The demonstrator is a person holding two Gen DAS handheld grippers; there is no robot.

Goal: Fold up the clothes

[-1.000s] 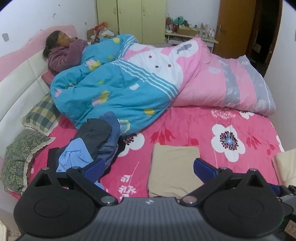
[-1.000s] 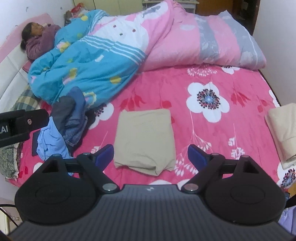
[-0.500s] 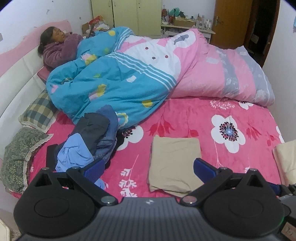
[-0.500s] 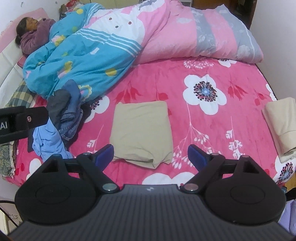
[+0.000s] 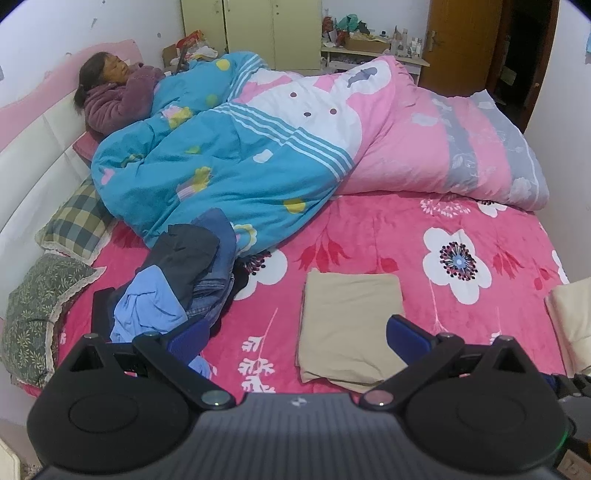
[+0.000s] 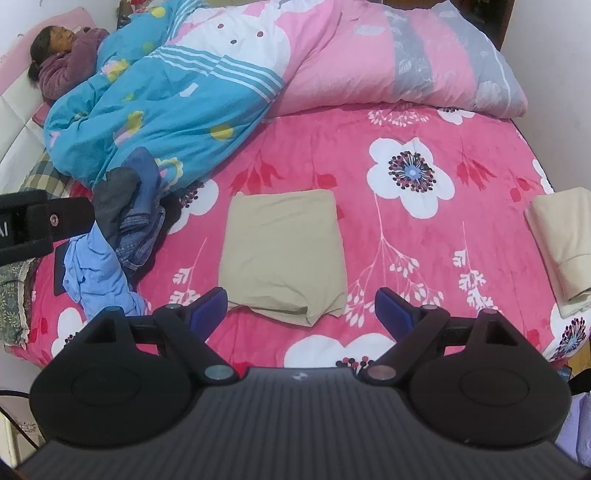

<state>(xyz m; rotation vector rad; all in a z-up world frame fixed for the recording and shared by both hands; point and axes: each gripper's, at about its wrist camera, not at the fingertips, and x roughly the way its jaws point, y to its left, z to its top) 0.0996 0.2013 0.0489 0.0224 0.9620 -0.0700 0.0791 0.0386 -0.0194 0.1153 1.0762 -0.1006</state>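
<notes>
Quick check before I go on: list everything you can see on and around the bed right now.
folded garment: 1, tan, bed centre
second folded garment: 1, cream, right edge of the bed
clothes heap: 1, blue, denim, dark, left side
bedsheet: 1, pink, white flowers
quilt: 1, blue and pink, over the person
person: 1, purple top, lying at the headboard
pillows: 2, checked and green floral, left edge
wardrobe: 1, pale green, far wall
left gripper: jaws open, empty
right gripper: jaws open, empty
</notes>
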